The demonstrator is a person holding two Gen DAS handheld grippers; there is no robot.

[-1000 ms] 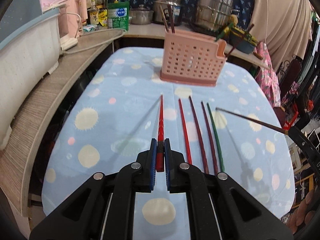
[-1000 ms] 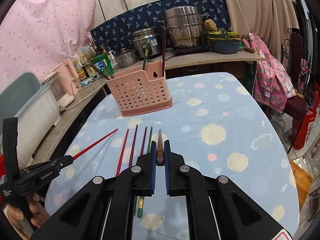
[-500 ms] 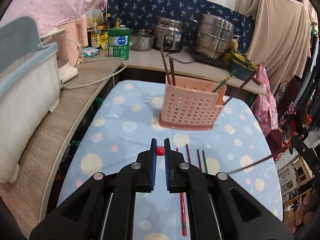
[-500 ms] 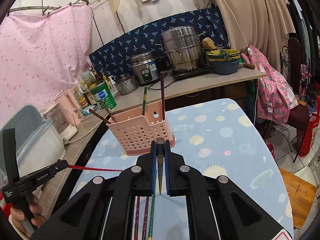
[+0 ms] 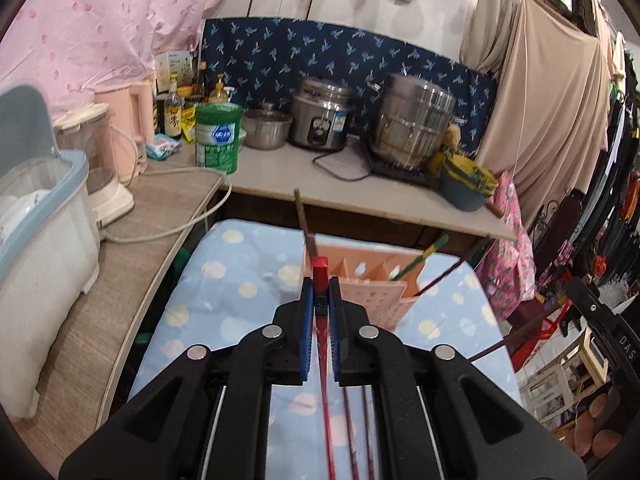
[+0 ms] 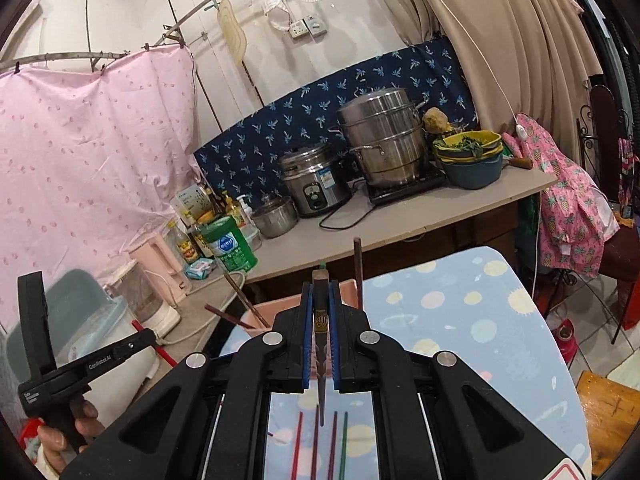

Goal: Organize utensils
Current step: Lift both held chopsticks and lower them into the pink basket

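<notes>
Kitchen | left tool (image 5: 320,312) grips red chopstick (image 5: 320,270) | right tool (image 6: 321,332) grips dark chopstick (image 6: 320,288)

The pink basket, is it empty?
No, the pink basket already holds a brown chopstick at its left and a green chopstick leaning at its right.

Both views are evenly lit by soft indoor light, with no strong shadows. The steel pots (image 6: 380,140) carry mild glare. The fisheye lens bends the edges and leaves dark corners. The pink basket (image 5: 360,280) is a little blurred in the left view.
</notes>
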